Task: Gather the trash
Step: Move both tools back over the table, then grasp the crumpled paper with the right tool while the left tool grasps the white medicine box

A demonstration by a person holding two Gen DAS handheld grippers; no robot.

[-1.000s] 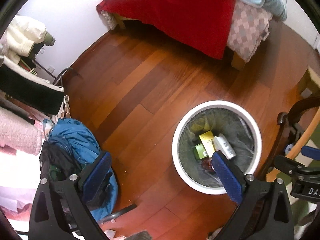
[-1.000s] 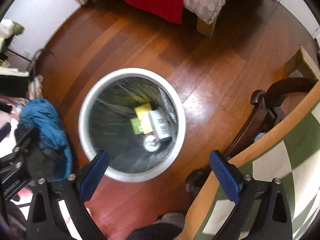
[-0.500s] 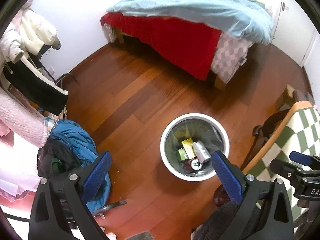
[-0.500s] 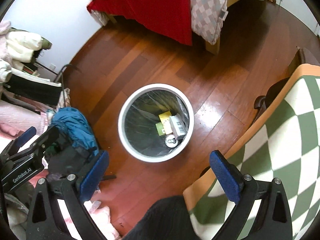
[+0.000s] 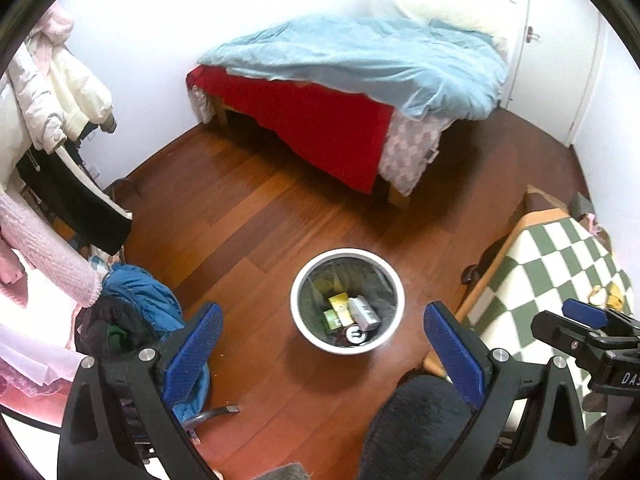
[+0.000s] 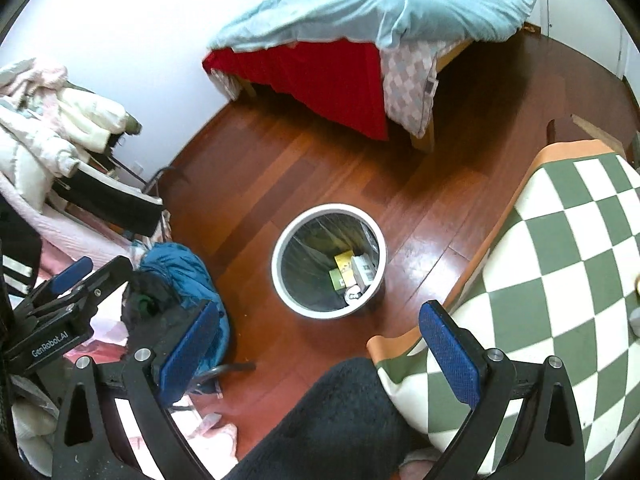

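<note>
A white round trash bin (image 5: 298, 312) (image 6: 280, 280) with a clear liner stands on the wooden floor, far below both grippers. Inside lie a yellow box (image 5: 339, 303) (image 6: 345, 264), a white box (image 5: 362, 312) (image 6: 363, 269), a small green packet (image 5: 330, 319) and a can (image 5: 355, 335) (image 6: 352, 297). My left gripper (image 5: 322, 346) is open and holds nothing; it also shows at the left of the right wrist view (image 6: 90, 270). My right gripper (image 6: 320, 344) is open and holds nothing, and appears at the right edge of the left wrist view (image 5: 592, 318).
A table with a green-and-white checked cloth (image 5: 560, 264) (image 6: 560, 260) stands right of the bin, small items on its far side. A blue garment heap (image 5: 144, 296) (image 6: 180, 272) and hanging clothes (image 5: 52, 92) fill the left. A bed (image 5: 360, 80) is at the back. A dark sleeve (image 6: 320, 420) is near.
Both grippers have risen well away from the bin, which now looks much smaller and farther below. The checked table and the whole bed have come into view. Jaws stayed open.
</note>
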